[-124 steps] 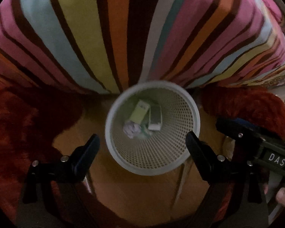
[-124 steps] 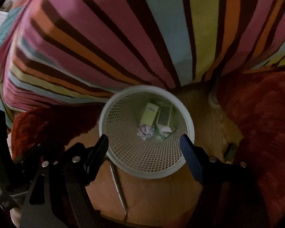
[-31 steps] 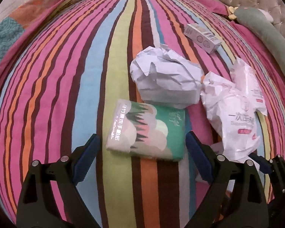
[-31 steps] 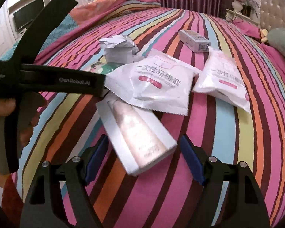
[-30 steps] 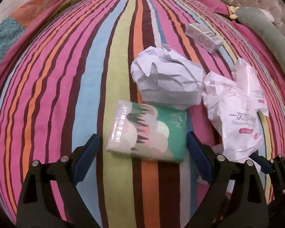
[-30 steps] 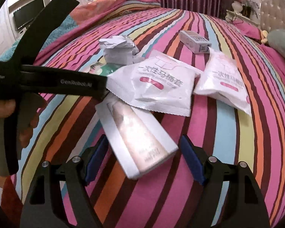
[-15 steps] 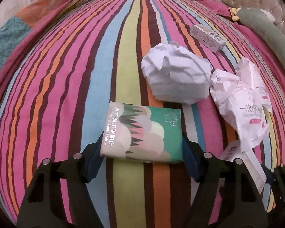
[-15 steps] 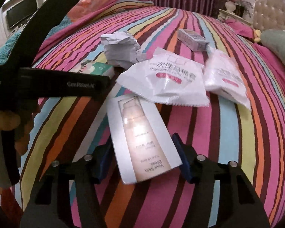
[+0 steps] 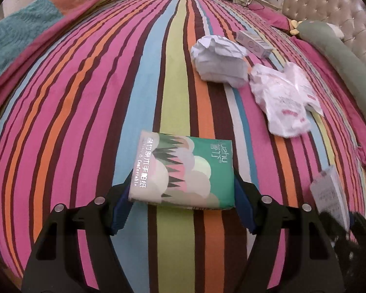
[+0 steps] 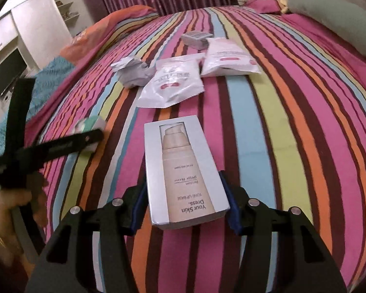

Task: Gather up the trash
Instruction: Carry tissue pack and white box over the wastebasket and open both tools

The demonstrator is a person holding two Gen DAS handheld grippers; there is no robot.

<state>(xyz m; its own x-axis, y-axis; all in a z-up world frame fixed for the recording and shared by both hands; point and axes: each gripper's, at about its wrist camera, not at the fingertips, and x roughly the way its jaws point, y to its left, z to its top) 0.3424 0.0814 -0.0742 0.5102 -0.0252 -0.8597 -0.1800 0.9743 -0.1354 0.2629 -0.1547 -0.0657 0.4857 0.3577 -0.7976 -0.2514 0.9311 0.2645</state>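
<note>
My left gripper (image 9: 181, 190) is shut on a green tissue pack (image 9: 183, 169), held above the striped bed. My right gripper (image 10: 183, 197) is shut on a white cosmetic box (image 10: 183, 168) printed with a pump bottle, also lifted off the cover. On the bed lie a crumpled paper ball (image 9: 219, 59) (image 10: 133, 73), two white plastic wrappers (image 10: 174, 83) (image 10: 228, 59), seen as a crumpled heap in the left wrist view (image 9: 285, 97), and a small carton (image 9: 253, 42) (image 10: 195, 37). The left gripper's handle (image 10: 48, 146) shows in the right wrist view. The cosmetic box edge (image 9: 331, 193) shows in the left wrist view.
The striped bedspread (image 9: 85, 97) fills both views. A green bolster pillow (image 9: 349, 68) and a tufted headboard (image 9: 341, 12) lie at the right. A folded orange and teal blanket (image 9: 24, 31) lies at the left. White cabinets and a TV (image 10: 9, 73) stand beyond the bed.
Both grippers closed on their items and lifted them: the left on the tissue pack, the right on the cosmetic box. Both have drawn back from the other trash.
</note>
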